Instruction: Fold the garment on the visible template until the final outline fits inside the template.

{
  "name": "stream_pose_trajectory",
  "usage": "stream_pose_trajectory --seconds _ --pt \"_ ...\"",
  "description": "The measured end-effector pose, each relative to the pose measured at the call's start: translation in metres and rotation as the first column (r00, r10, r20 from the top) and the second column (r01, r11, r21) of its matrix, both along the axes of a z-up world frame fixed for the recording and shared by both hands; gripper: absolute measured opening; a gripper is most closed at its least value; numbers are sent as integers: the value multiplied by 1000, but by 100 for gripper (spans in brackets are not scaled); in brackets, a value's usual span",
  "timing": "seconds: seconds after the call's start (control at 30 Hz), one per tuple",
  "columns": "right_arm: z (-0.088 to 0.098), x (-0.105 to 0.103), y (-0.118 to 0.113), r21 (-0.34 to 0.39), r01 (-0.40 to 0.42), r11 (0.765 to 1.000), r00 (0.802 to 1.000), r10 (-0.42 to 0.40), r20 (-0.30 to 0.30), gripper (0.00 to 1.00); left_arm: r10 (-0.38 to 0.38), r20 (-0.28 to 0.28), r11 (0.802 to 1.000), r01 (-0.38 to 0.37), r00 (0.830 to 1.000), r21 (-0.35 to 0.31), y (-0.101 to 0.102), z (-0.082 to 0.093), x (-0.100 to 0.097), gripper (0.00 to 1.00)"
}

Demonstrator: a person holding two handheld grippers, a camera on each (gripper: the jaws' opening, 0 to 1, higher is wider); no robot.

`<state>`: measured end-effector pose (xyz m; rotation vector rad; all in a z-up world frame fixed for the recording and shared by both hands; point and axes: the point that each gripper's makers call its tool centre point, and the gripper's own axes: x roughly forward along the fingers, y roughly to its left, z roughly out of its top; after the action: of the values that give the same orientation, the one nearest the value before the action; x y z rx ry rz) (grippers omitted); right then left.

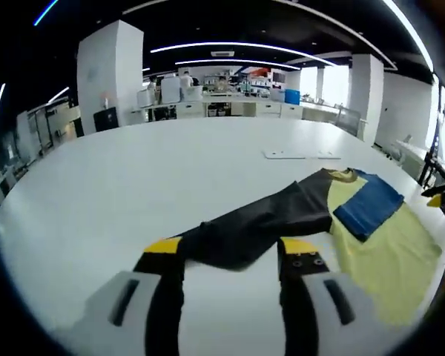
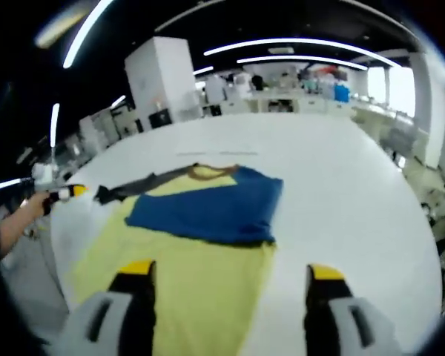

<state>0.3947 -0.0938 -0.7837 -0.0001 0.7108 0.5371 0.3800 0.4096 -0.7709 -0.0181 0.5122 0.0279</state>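
Note:
A garment lies flat on the white table (image 1: 133,170). It has a yellow body (image 1: 389,252), a black sleeve (image 1: 274,215) stretched out to the left, and a blue sleeve (image 1: 369,205) folded over the chest. My left gripper (image 1: 231,245) is open, its yellow-tipped jaws on either side of the black sleeve's end. In the right gripper view the yellow body (image 2: 200,282) spreads below the blue sleeve (image 2: 215,208), and the black sleeve (image 2: 130,189) runs left toward the left gripper (image 2: 63,193). My right gripper (image 2: 231,269) is open above the hem, holding nothing.
Thin flat white pieces (image 1: 300,155) lie on the table beyond the collar (image 1: 345,176). Desks, white pillars and equipment stand far behind. A person's hand (image 2: 18,215) holds the left gripper. The table edge (image 2: 430,245) curves close on the right.

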Motion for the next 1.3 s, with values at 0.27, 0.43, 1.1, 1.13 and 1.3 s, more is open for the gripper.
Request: stream_pose_trajectory --seconds 0.27,0.43,1.1,1.13,1.3 --pt "1 -16 5 -35 -37 999 999 36 -10 85 19 -15 1000 -20 1000 -24 18 -16 16 29" --pt "0 -15 2 -44 -35 998 999 35 -16 84 22 -39 1000 -23 999 -15 17 -26 22 24" --pt "4 -15 4 -43 -13 999 1000 13 -14 83 -7 -92 1000 7 996 -1 21 -38 35 0" --pt "4 -15 4 -43 -14 999 1000 14 -13 82 -5 -89 1000 5 996 0 20 -36 32 0" --pt "10 -18 11 -41 -29 999 1000 29 -6 81 -2 -87 1000 4 996 22 21 -28 23 0"
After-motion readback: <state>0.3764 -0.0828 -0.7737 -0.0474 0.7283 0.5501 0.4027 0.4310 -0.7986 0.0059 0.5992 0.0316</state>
